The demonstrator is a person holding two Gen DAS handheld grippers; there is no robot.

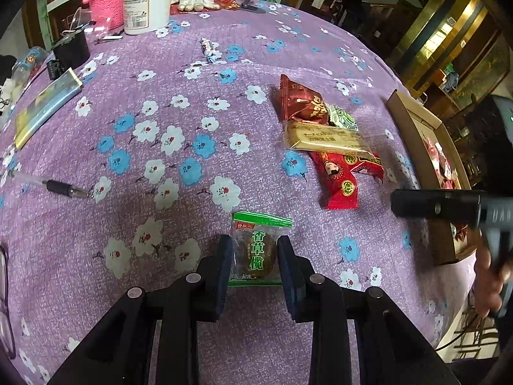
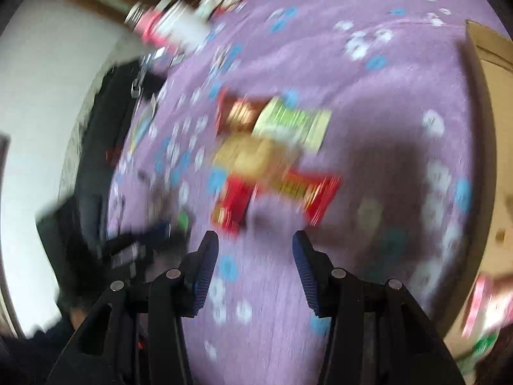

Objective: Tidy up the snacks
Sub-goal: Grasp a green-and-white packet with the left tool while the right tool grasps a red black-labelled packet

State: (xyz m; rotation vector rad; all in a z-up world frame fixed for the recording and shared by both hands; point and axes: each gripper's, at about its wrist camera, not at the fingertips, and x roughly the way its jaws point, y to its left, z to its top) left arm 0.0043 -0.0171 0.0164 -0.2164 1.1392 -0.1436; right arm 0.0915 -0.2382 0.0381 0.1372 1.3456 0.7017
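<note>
Left claw [image 1: 255, 256] pinching a green snack pack [image 1: 258, 250], pads pressed on both its sides, pack sticking out past the tips over the purple flowered cloth [image 1: 160, 96]. Ahead of that claw and a bit to its right, a small heap of snacks: a dark red pack [image 1: 299, 101], a gold bar [image 1: 327, 138] lying across the heap, a bright red pack [image 1: 341, 181] nearest the claw (a pale green one peeks out between them). Further right, a cardboard box [image 1: 413, 118] with more snacks inside. Off to the left, a pen [image 1: 59, 187]. Right claw [image 2: 255, 250] spread, nothing between its pads, just cloth below. Same heap straight ahead of it, very blurry. Box edge on its right.
</note>
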